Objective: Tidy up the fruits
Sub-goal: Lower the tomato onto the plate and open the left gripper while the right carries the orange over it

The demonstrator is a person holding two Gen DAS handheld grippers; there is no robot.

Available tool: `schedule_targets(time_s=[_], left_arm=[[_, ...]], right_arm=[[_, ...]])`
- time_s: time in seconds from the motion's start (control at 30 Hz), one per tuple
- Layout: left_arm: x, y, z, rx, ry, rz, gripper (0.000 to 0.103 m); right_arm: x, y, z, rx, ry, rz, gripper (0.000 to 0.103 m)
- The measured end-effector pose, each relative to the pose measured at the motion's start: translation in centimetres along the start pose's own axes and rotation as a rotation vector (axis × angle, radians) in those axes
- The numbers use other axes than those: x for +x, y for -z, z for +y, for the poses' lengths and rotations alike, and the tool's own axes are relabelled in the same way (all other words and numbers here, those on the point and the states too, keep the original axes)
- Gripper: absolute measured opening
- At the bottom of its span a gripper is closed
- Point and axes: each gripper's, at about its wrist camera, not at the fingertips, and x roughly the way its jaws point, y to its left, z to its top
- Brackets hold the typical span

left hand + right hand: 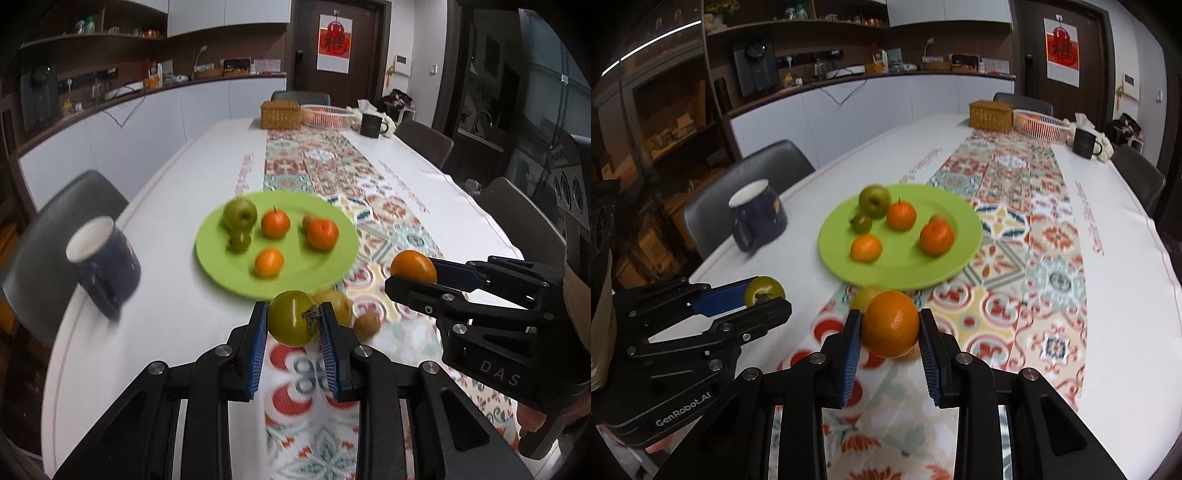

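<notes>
White tablecloth (155, 258), patterned runner (332, 166), green plate (221, 266); kitchen counter (147, 92) behind.

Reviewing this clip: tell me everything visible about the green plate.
The green plate is round, lime green, smooth and glossy, with a broad flat rim; the material cannot be told. It lies flat on the table, half on the white cloth, half on the patterned runner, right of the dark blue mug. On it sit a green apple, a smaller green fruit and three orange fruits, with another partly hidden behind one. Neither gripper touches it.
</notes>
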Motion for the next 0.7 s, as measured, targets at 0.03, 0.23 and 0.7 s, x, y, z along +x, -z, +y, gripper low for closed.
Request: schedule_targets(time_s=[0.03, 0.23, 0.7], left_arm=[[0.1, -0.3, 0.1, 0.000, 0.000, -0.004, 0.028], [1.4, -3.3, 1.3, -0.012, -0.005, -0.009, 0.028], [7.9, -8.0, 3.5, -0.016, 0.012, 0.048, 0.028]], right_arm=[[0.0, -0.6, -0.1, -0.004, 0.004, -0.011, 0.031], [1.0, -3.7, -0.7, -0.011, 0.010, -0.043, 0.031], [7.0, -9.0, -2.7, 0.010, 0.019, -0.012, 0.031]])
